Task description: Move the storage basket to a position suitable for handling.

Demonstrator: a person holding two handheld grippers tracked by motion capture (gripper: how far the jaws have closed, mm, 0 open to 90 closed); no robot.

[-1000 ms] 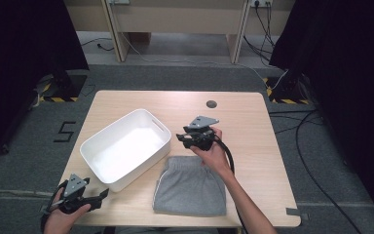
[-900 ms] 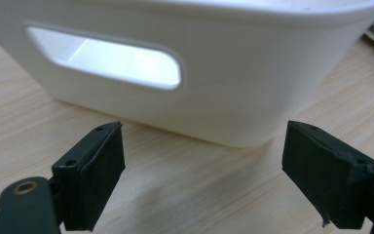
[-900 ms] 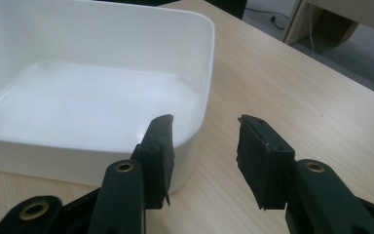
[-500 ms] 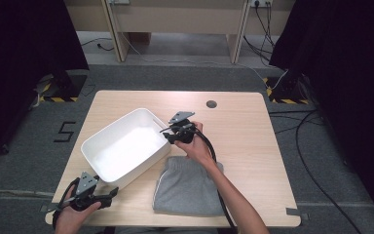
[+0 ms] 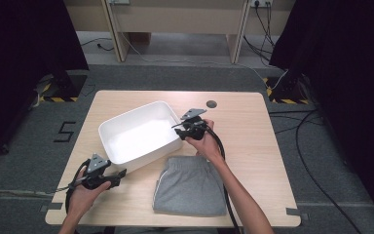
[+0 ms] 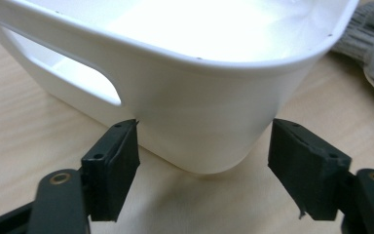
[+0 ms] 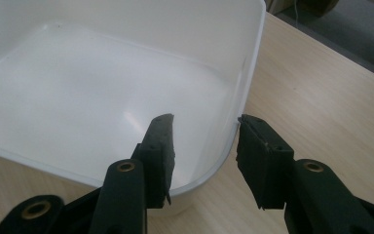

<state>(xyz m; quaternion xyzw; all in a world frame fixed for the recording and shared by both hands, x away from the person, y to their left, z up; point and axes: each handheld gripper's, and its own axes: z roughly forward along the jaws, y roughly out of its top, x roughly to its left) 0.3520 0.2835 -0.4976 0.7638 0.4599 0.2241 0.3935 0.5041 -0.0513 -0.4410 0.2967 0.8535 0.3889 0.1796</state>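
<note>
Straddling the white bin (image 5: 141,136) on the counter (image 5: 253,126): right hand-held gripper (image 7: 204,146), jaws spread astride its corner rim; left hand-held gripper (image 6: 204,161), jaws spread, just been closing, unpressed, apparently to lift it; folded grey shorts (image 5: 192,185) alongside.

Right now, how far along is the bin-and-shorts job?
Done: grey shorts lie folded beside the empty white bin. In hand: the right gripper straddles the bin's rim, unclamped; the left gripper, jaws just closing, faces its near corner. Left: gripping the bin and, probably, loading the shorts.

Bright overhead glare inside white bin (image 6: 214,29)
</note>
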